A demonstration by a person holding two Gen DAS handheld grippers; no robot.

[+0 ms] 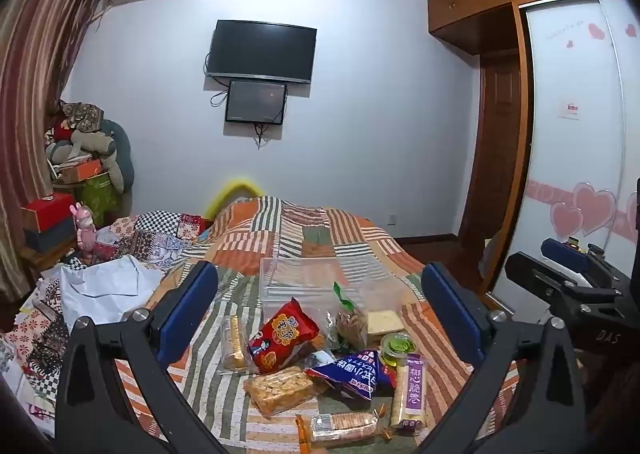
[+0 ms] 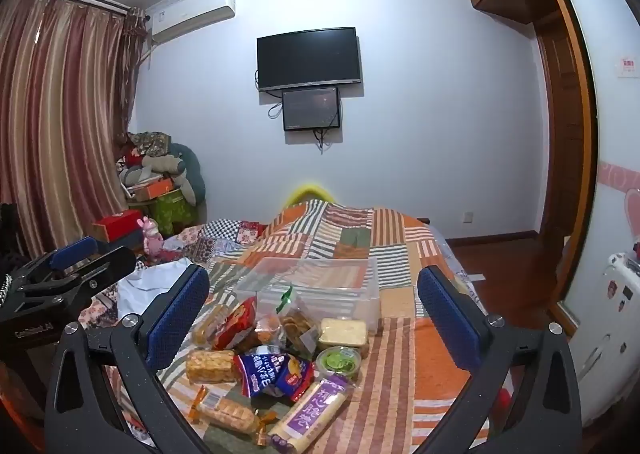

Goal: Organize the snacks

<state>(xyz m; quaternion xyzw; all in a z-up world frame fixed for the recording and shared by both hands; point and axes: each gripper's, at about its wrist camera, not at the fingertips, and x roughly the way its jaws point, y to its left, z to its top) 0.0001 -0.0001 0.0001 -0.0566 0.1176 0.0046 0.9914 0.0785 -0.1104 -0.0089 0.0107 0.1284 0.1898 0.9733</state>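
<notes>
Both tongs spread wide, nothing between the pads, hovering over the snack pile on the bed.

We see the patchwork bed (image 1: 304, 238) filling the lower frame, bare quilt open at 12 o'clock past the clear plastic bin (image 1: 316, 286); its 3 o'clock edge drops to wood floor by the wardrobe (image 1: 576, 158). Left view alone shows the right gripper (image 2: 313, 318) side-on at 3 o'clock; right view alone shows the left gripper (image 1: 320, 318) at 9 o'clock and a white appliance at 3 to 4 o'clock. Snacks sit just this side of the bin, between and below each pair of blue pads: red bag (image 1: 282, 334), blue bag (image 1: 352, 372), purple-label pack (image 1: 412, 390), green cup (image 1: 396, 346).
</notes>
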